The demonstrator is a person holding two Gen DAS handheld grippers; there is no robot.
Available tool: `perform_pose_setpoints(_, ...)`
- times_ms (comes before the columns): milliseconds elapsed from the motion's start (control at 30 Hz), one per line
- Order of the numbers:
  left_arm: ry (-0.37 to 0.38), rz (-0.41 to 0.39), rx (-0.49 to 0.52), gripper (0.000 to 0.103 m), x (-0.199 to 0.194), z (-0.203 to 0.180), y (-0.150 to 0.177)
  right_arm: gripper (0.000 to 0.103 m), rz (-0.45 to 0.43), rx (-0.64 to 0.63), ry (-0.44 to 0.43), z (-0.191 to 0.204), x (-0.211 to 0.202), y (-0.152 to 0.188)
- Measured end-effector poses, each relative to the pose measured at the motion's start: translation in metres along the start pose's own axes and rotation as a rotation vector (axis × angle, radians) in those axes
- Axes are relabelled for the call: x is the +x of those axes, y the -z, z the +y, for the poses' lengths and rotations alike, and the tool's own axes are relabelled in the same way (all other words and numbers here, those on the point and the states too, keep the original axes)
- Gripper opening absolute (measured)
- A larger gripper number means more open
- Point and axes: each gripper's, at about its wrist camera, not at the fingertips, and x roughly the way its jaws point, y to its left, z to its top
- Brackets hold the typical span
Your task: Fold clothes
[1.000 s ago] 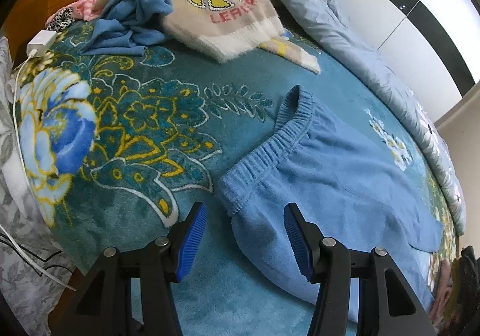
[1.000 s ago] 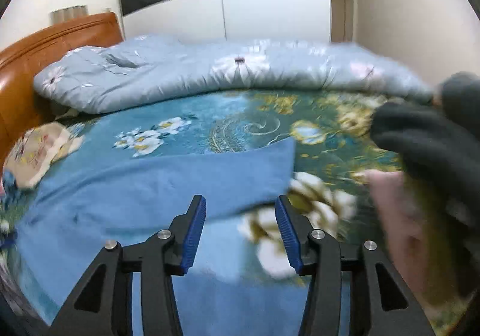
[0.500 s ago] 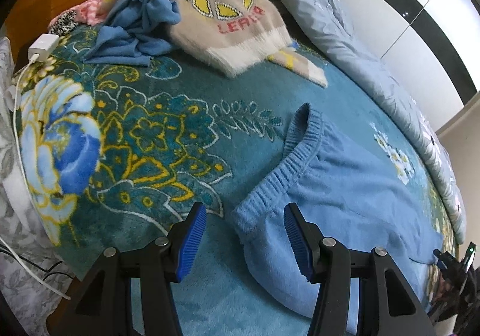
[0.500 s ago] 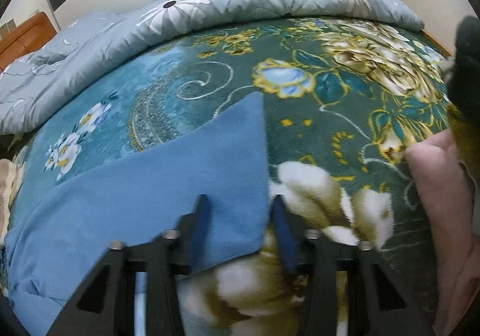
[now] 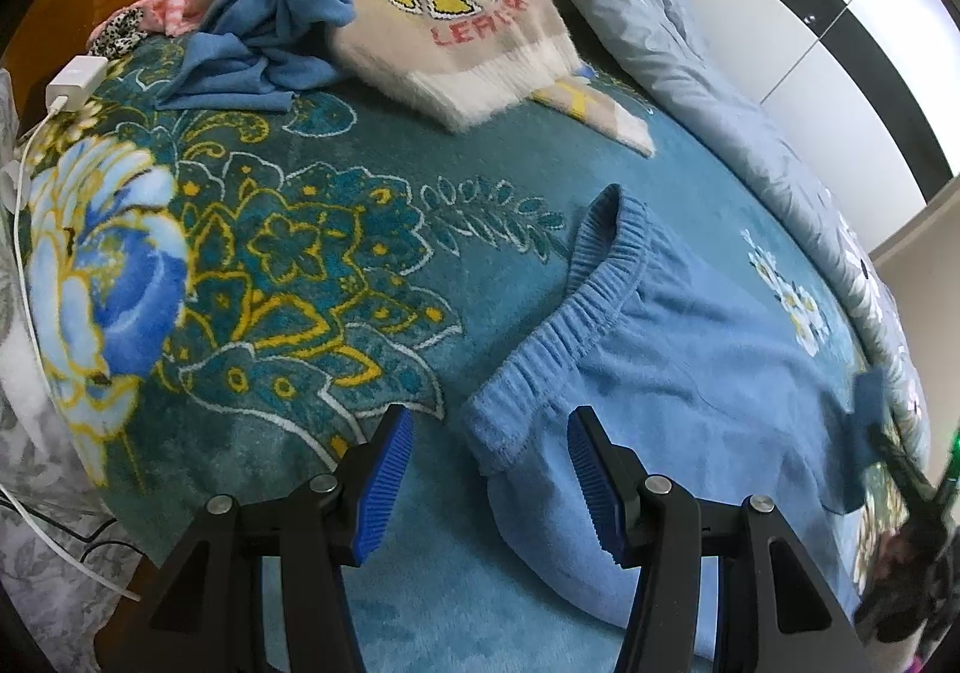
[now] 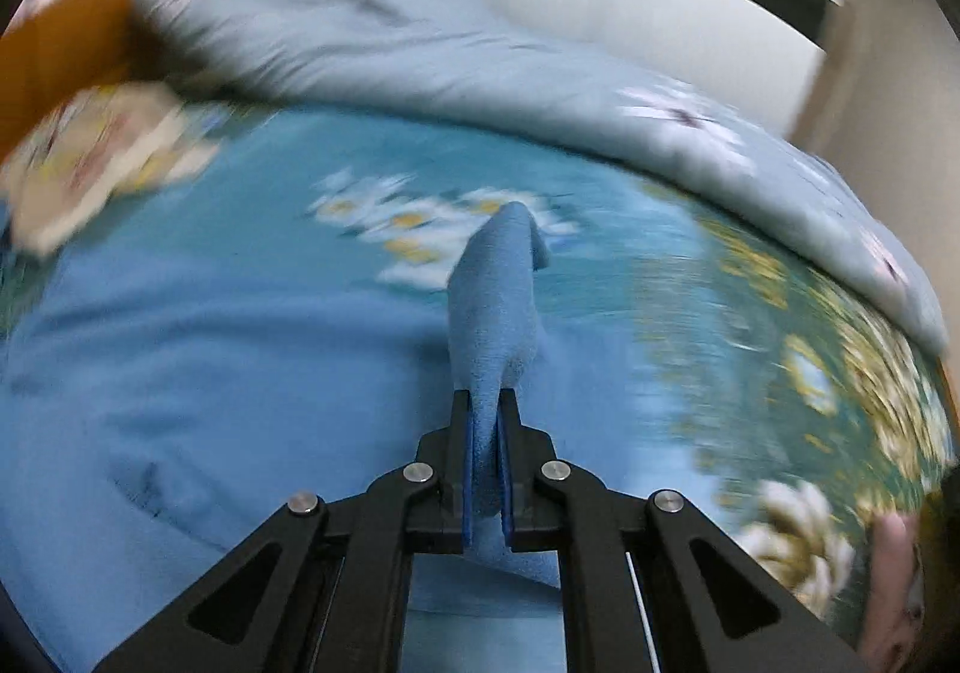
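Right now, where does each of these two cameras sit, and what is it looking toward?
Left wrist: rides the left gripper, angled down at the blue trousers' waistband; its open jaws show.
Right wrist: rides the right gripper, facing across the floral blanket; its jaws, just closed, pinch the trousers' fabric; a hand shows at the edge.
Shared: trousers, blanket, grey quilt, beige sweater.

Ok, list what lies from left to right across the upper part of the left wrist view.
White charger → crumpled blue garment → beige sweater → grey-blue quilt → white wardrobe doors.
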Motion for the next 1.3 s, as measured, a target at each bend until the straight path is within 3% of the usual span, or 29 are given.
perform_pose_setpoints(100, -0.004, -0.001, 0.008, 0.058, -0.003, 0.0, 0.001, 0.009, 0.037, -0.032, -0.037, 0.024, 0.013, 0.006)
perform_pose_setpoints(167, -0.007, 0.002, 0.004, 0.058, -0.003, 0.002, 0.001, 0.015, 0.043, -0.046, -0.065, 0.032, 0.015, 0.008)
perform_pose_setpoints(200, -0.007, 0.004, 0.001, 0.058, -0.002, 0.003, 0.002, 0.024, 0.043, -0.046, -0.091, 0.032, 0.014, 0.009)
perform_pose_setpoints(233, -0.007, 0.007, -0.001, 0.058, -0.002, 0.004, 0.002, 0.036, 0.043, -0.04, -0.139, 0.032, 0.012, 0.01)
perform_pose_setpoints(367, -0.008, 0.012, -0.004, 0.058, 0.001, 0.004, 0.004, 0.04, -0.006, 0.064, -0.303, 0.004, -0.009, 0.006)
perform_pose_setpoints(533, -0.004, 0.015, -0.003, 0.058, 0.004, 0.002, 0.006, 0.043, -0.07, 0.219, -0.224, -0.06, -0.026, 0.002)
perform_pose_setpoints(667, -0.004, 0.022, 0.004, 0.058, 0.008, -0.002, 0.008, 0.043, -0.008, 0.256, -0.273, -0.068, -0.007, 0.008)
perform_pose_setpoints(833, -0.009, 0.024, 0.018, 0.058, 0.008, -0.007, 0.008, 0.043, 0.049, 0.242, -0.368, -0.031, 0.016, 0.012)
perform_pose_setpoints(967, -0.015, 0.019, 0.019, 0.058, 0.005, -0.007, 0.008, 0.043, 0.082, 0.23, -0.368, -0.005, 0.025, 0.01)
perform_pose_setpoints(1000, -0.017, 0.018, 0.019, 0.058, 0.005, -0.007, 0.008, 0.039, 0.075, 0.234, -0.366, -0.004, 0.024, 0.01)
perform_pose_setpoints(1033, -0.018, 0.018, 0.019, 0.058, 0.005, -0.007, 0.007, 0.022, 0.067, 0.242, -0.369, -0.004, 0.022, 0.01)
perform_pose_setpoints(1100, -0.02, 0.02, 0.017, 0.058, 0.006, -0.006, 0.007, 0.009, 0.055, 0.259, -0.363, -0.012, 0.018, 0.01)
perform_pose_setpoints(1300, -0.016, 0.026, 0.014, 0.058, 0.009, -0.006, 0.008, 0.008, -0.027, 0.324, -0.219, -0.073, -0.004, 0.009)
